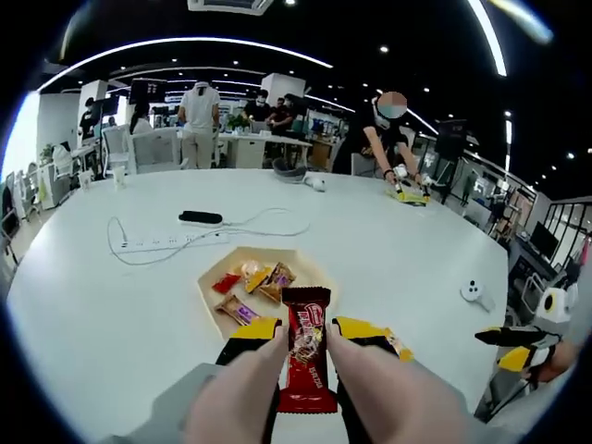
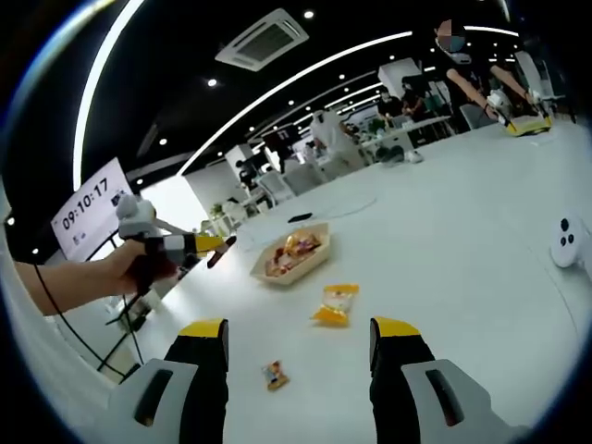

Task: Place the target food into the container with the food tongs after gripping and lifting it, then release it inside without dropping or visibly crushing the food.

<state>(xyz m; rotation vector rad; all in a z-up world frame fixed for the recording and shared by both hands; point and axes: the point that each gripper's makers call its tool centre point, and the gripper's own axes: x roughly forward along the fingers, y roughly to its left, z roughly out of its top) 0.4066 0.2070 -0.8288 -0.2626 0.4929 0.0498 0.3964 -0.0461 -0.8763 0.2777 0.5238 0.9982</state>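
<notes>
A red snack packet (image 1: 307,356) stands upright between the pale pink fingers (image 1: 250,384) of my left gripper (image 1: 307,338), which is shut on it just in front of the tan tray (image 1: 209,294). The tray holds several wrapped snacks (image 1: 264,280). In the right gripper view a hand holds the left gripper (image 2: 211,248) above the table, left of the tray (image 2: 314,262). My right gripper (image 2: 301,327) is wide open over bare table, with nothing between its yellow-tipped jaws. It also shows at the right edge of the left gripper view (image 1: 504,340).
A yellow packet (image 2: 335,303) and a small candy (image 2: 275,375) lie loose on the white table (image 2: 462,213). A white power strip with its cable (image 1: 166,242) and a black bar (image 1: 200,218) lie behind the tray. A round white device (image 1: 472,289) sits to the right. People stand at far tables.
</notes>
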